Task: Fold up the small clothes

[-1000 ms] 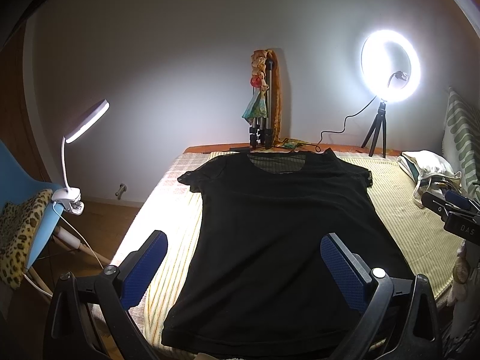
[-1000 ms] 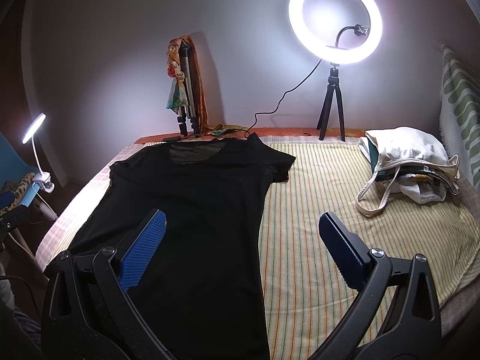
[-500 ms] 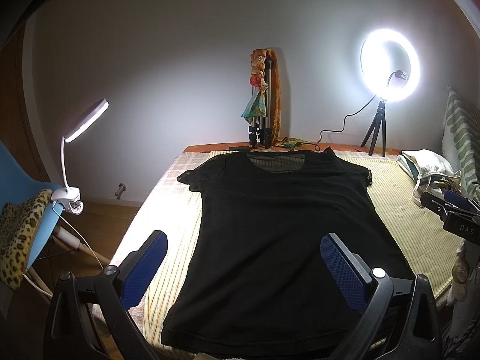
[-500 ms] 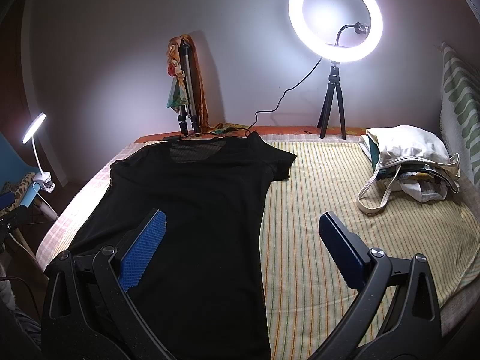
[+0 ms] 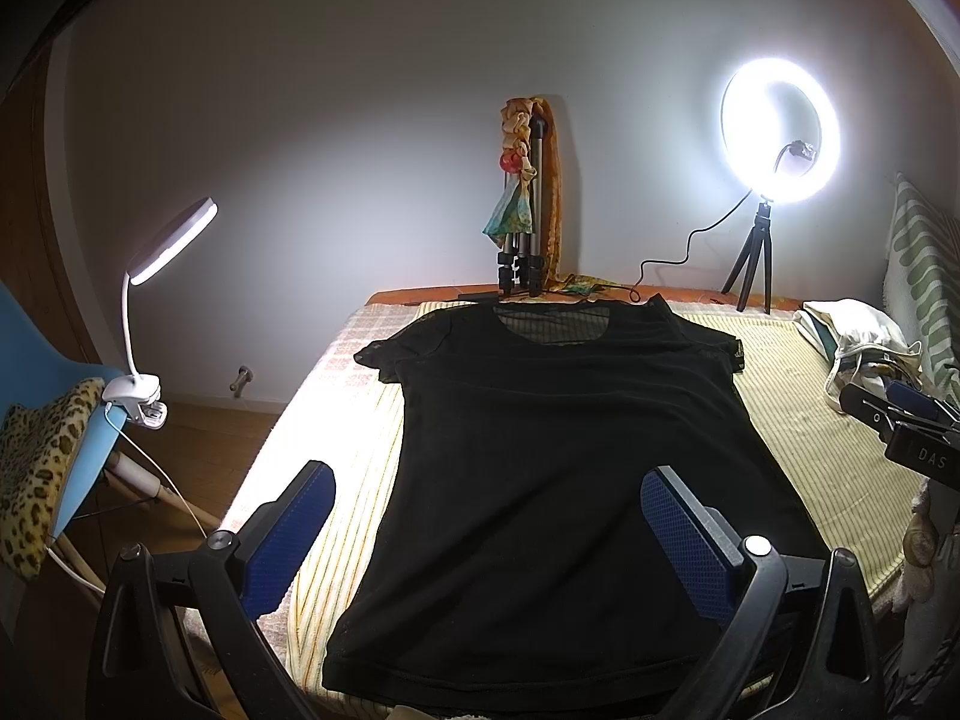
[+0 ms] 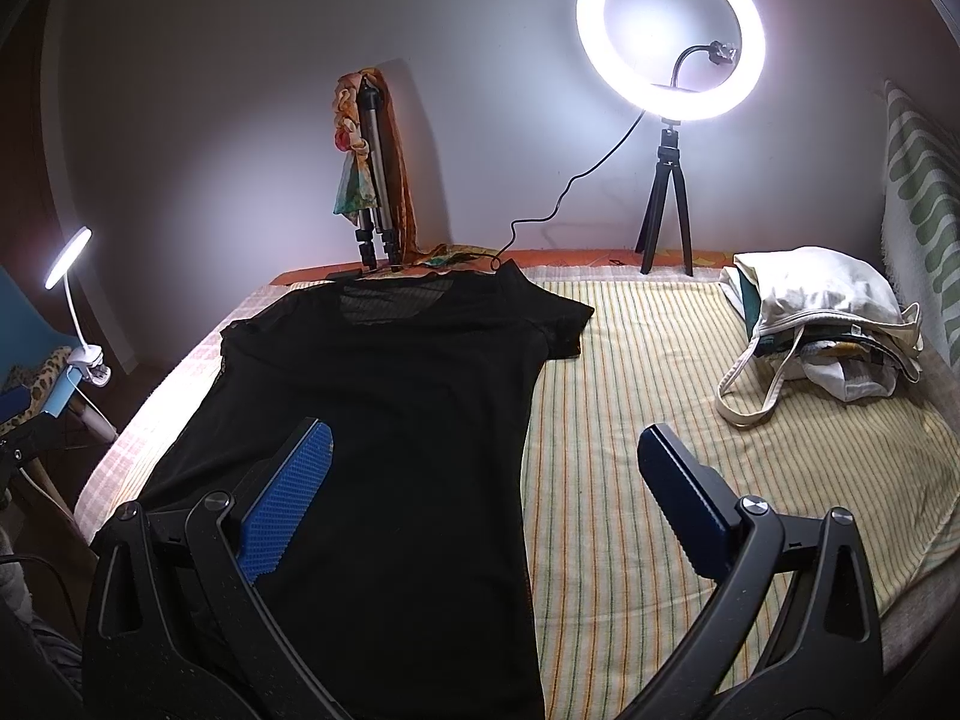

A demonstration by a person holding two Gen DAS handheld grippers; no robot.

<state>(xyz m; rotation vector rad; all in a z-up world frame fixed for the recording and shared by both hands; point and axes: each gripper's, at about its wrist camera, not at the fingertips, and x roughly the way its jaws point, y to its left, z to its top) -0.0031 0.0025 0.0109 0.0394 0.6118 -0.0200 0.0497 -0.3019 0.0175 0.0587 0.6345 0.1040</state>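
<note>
A black T-shirt (image 5: 558,468) lies flat on the striped bed, neck toward the wall and hem toward me; it also shows in the right wrist view (image 6: 384,420). My left gripper (image 5: 486,516) is open and empty, held above the hem end near the shirt's left side. My right gripper (image 6: 483,480) is open and empty, held above the shirt's right edge. The right gripper's body also shows at the right edge of the left wrist view (image 5: 900,426).
A ring light on a tripod (image 6: 669,120) and a folded tripod with cloth (image 6: 372,180) stand at the wall. A white bag (image 6: 822,324) lies at the bed's right. A clip lamp (image 5: 162,312) and blue chair (image 5: 54,414) stand left of the bed.
Both grippers have stayed almost still and open. The shirt has not moved.
</note>
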